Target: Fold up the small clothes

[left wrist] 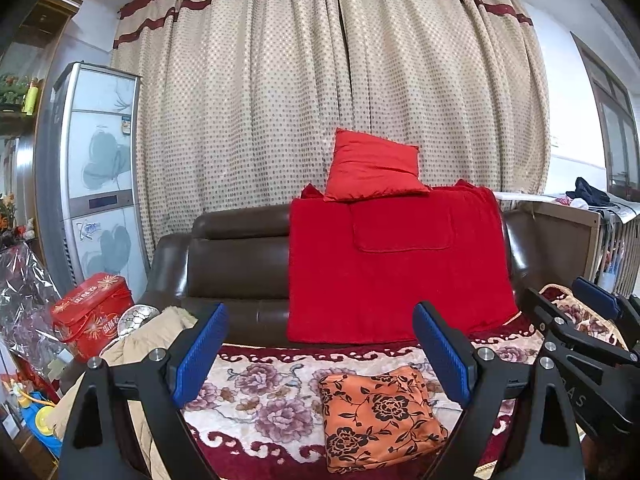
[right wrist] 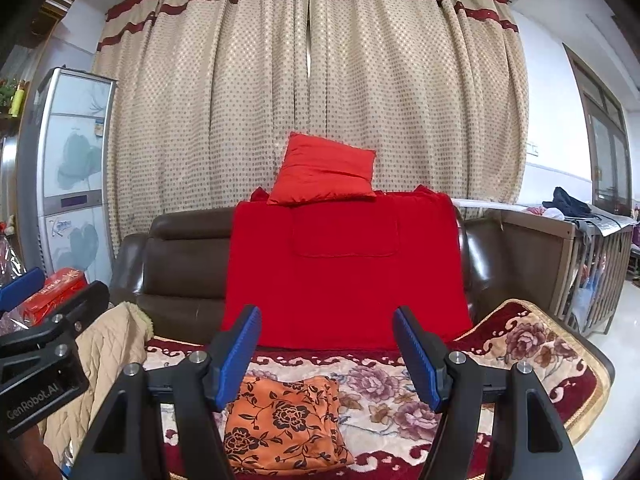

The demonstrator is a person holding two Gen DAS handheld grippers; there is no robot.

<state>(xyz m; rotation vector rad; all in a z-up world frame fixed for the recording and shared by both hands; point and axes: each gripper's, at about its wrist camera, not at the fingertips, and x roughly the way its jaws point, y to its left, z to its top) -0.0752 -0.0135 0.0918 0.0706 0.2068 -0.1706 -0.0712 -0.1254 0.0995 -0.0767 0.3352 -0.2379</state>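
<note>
Nearest in my left wrist view: left gripper (left wrist: 320, 354), jaws spread wide, blue pads (left wrist: 202, 360) bare — nothing between them. Right gripper (right wrist: 326, 356) reads the same in its own view, jaws well apart and holding nothing. Each tool shows at the edge of the other's camera, side by side above the seat.

Below both: the orange floral garment (left wrist: 378, 416), folded into a compact rectangle, lying flat on the floral seat cover (left wrist: 256, 396). It sits under the gap of the left tool, toward its right finger; in the right view the garment (right wrist: 284, 424) lies under the left finger. Neither gripper touches it.

To the left, a beige quilted jacket (right wrist: 104, 364) heaped on the seat edge. Beyond it a red gift box (left wrist: 92, 316).

Further back — brown leather sofa (left wrist: 236, 256), a red blanket (left wrist: 396, 268) draped over its backrest, a red cushion (left wrist: 374, 166) perched on top. Behind all, dotted beige curtains (left wrist: 320, 80) with maroon bands; a tall floral-panel cabinet (left wrist: 100, 168) stands at the left.
</note>
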